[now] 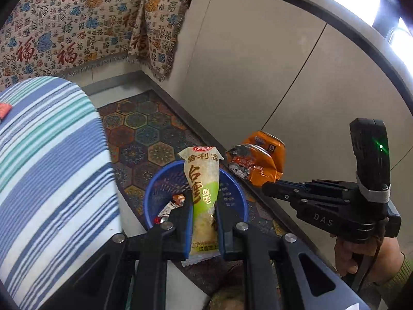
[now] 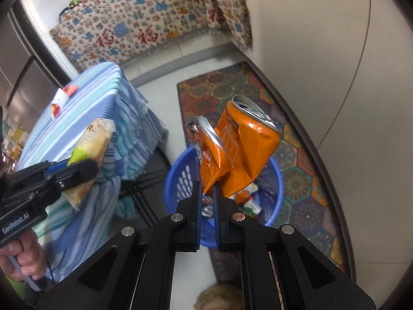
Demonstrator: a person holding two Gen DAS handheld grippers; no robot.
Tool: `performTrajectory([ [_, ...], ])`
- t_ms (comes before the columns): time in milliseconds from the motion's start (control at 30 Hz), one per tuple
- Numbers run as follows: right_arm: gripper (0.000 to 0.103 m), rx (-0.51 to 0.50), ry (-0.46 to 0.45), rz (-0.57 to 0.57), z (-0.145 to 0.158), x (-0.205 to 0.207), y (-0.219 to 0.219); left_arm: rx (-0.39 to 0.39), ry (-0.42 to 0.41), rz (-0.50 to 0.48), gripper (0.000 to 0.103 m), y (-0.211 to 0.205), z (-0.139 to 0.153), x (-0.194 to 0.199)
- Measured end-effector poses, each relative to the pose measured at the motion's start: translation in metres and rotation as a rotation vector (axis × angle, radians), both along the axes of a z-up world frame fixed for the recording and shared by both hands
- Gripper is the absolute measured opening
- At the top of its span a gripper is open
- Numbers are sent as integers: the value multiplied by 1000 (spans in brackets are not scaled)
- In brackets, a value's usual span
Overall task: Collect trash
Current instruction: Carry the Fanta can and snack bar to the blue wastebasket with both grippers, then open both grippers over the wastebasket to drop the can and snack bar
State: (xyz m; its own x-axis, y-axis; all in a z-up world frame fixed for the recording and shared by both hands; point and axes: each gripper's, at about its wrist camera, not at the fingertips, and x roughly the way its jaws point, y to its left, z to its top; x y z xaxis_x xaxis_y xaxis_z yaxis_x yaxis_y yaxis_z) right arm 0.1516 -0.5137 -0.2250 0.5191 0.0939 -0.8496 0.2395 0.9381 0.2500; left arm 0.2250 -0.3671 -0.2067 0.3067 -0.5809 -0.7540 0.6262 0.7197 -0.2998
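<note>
My left gripper (image 1: 204, 201) is shut on a cream and green snack wrapper (image 1: 202, 193), held upright over a blue plastic basket (image 1: 152, 199) on the floor. My right gripper (image 2: 206, 188) is shut on a crushed orange can (image 2: 242, 152), also above the blue basket (image 2: 180, 180). Scraps of trash lie in the basket's bottom. In the left wrist view the crushed can (image 1: 260, 160) hangs at the tip of the right gripper (image 1: 268, 187), to the right of the wrapper. The right wrist view shows the wrapper (image 2: 93, 149) in the left gripper (image 2: 90, 166), at the left.
A table with a blue striped cloth (image 1: 51, 175) stands left of the basket; small red and white scraps (image 2: 62, 98) lie on it. A patterned hexagon rug (image 2: 296, 170) runs under the basket along a beige wall. A sofa with a printed throw (image 1: 77, 25) is behind.
</note>
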Motion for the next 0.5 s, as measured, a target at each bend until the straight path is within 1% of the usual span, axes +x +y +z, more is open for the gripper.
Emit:
performTrajectory([
  [133, 6, 37, 42, -4, -24, 5, -26, 28, 28, -5, 15, -28, -27, 12],
  [233, 6, 67, 69, -10, -37, 15, -35, 51, 51, -1, 15, -43, -46, 23],
  [400, 6, 109, 96, -17, -57, 29, -48, 85, 93, -2, 15, -54, -71, 36],
  [467, 7, 140, 102, -19, -64, 34, -50, 99, 99, -9, 15, -59, -80, 40],
  [500, 10, 162, 105, -13, -69, 36, -52, 106, 101, -12, 17, -62, -84, 41],
])
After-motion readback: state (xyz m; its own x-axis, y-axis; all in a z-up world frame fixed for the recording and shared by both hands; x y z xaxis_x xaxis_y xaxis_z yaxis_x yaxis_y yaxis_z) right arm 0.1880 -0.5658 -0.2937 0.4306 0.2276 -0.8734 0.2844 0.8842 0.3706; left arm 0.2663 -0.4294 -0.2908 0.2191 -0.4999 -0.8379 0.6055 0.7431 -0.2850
